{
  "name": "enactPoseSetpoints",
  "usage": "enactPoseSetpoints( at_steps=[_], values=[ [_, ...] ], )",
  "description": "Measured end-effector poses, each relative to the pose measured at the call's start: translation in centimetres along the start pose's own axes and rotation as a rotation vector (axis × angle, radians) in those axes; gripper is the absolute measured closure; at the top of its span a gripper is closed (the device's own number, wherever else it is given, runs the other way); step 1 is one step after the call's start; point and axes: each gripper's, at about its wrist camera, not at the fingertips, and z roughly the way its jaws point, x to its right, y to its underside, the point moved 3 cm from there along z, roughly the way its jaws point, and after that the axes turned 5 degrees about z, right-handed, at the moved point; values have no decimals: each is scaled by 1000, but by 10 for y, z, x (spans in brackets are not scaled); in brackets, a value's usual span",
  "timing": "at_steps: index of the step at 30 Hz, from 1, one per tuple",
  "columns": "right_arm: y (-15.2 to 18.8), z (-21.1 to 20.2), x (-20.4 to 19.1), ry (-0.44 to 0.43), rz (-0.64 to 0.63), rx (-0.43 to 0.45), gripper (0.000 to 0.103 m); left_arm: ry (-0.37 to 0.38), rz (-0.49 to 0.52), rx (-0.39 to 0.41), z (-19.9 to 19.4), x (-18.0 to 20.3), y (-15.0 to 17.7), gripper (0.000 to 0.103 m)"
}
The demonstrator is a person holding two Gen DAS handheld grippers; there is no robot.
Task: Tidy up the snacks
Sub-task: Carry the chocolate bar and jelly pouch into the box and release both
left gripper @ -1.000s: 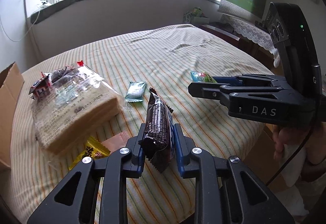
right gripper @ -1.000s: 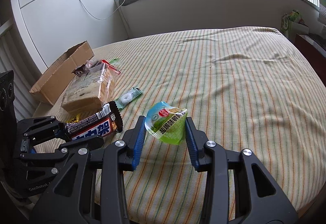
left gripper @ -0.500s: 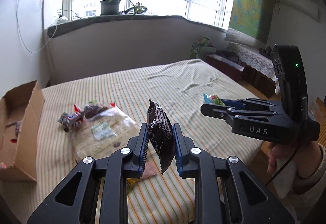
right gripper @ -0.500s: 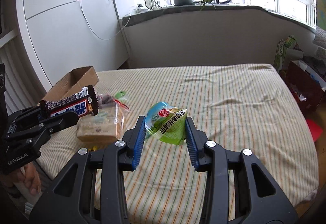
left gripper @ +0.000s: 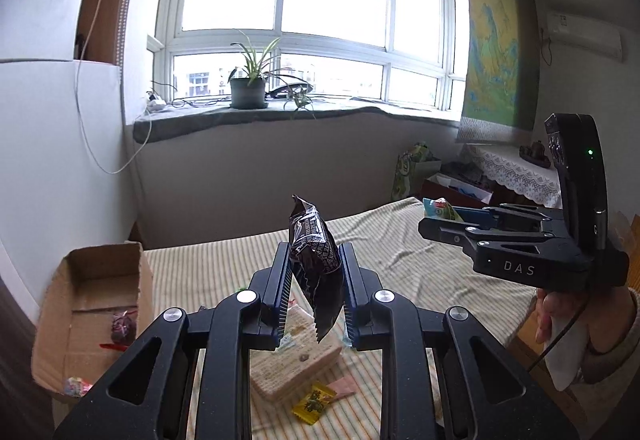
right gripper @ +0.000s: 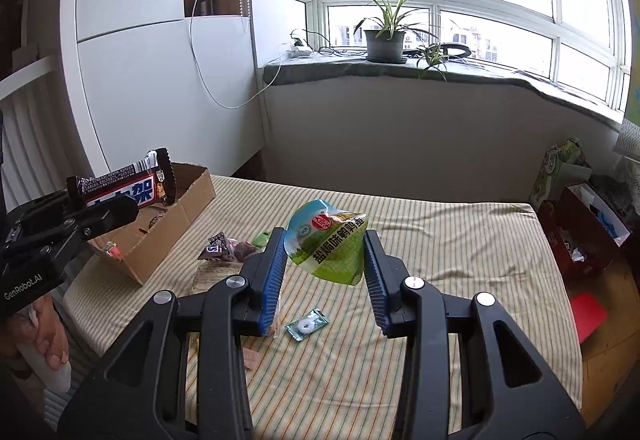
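My left gripper is shut on a dark brown chocolate bar, held upright well above the striped bed. The same chocolate bar shows at the left of the right wrist view, above the cardboard box. My right gripper is shut on a green and blue snack pouch, also lifted clear of the bed. That pouch peeks out of the right gripper in the left wrist view. The cardboard box lies open at the bed's left edge with a few wrapped snacks inside.
On the striped bed lie a bagged block of biscuits, a yellow candy packet, a small green-white sachet and dark wrapped sweets. A windowsill with potted plants runs behind. Bags and boxes stand on the floor at right.
Both grippers have risen with their snacks held fast, and the views have tilted up toward the window. The cardboard box has come further into view at the left.
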Motion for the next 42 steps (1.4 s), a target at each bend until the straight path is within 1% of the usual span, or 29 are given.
enactPoseSetpoints(
  at_steps=[4, 8, 12, 16, 19, 22, 25, 27, 30, 36, 39, 41, 42],
  values=[
    [0, 11, -28, -10, -32, -23, 64, -7, -29, 8, -8, -19, 9, 82],
    [-3, 31, -69, -51, -77, -45, 64, -43, -64, 13, -22, -49, 20, 82],
    [-6, 57, -122, -132, -131, -68, 63, -108, -103, 4, -40, -89, 35, 82],
    [-7, 79, -179, -233, -185, -85, 63, -195, -142, -10, -63, -133, 51, 82],
    [-7, 88, -218, -301, -225, -89, 63, -256, -172, -15, -80, -162, 61, 82],
    [-9, 94, -245, -344, -254, -88, 63, -302, -186, -17, -91, -180, 64, 82],
    [-11, 98, -261, -363, -269, -90, 63, -325, -186, -11, -98, -192, 62, 82],
    [-9, 102, -264, -366, -272, -97, 63, -330, -183, -7, -98, -195, 61, 82],
    [-5, 112, -265, -367, -269, -118, 63, -325, -185, -12, -92, -197, 61, 82],
    [4, 145, -266, -372, -264, -174, 62, -298, -206, -50, -73, -208, 76, 82],
    [9, 161, -268, -382, -261, -203, 57, -289, -221, -79, -61, -214, 86, 82],
    [12, 170, -269, -377, -262, -214, 50, -284, -229, -97, -54, -217, 91, 81],
    [13, 174, -268, -379, -257, -220, 50, -283, -231, -103, -51, -219, 93, 80]
  ],
)
